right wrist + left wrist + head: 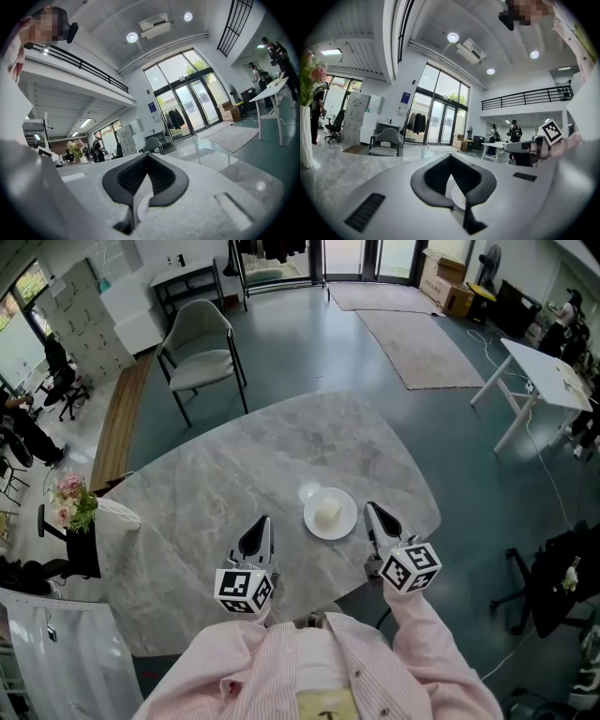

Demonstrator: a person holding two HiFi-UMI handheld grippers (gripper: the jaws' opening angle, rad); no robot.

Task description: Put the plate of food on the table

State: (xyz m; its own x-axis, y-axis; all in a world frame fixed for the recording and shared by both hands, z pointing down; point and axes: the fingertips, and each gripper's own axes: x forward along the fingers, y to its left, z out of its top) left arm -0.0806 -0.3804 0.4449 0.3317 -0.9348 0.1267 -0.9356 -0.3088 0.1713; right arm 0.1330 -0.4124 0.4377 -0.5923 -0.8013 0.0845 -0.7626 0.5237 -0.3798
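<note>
A round white plate (330, 514) with a pale lump of food in its middle rests on the grey marble table (234, 456), near the front edge. My left gripper (260, 527) hovers a little to the plate's left, and my right gripper (373, 512) hangs close by its right rim. Neither touches it. Both point away from me, each with its jaws together and nothing between them. In the left gripper view the shut gripper (450, 174) hides most of the plate (458, 198). In the right gripper view a sliver of plate (139, 209) shows past the shut gripper (147, 177).
A vase of pink flowers (71, 502) stands at the table's left edge. A grey chair (201, 351) sits beyond the far side, and a rug (427, 348) and a white desk (544, 371) lie at the right. A black chair (561, 582) stands close on the right. People sit far left.
</note>
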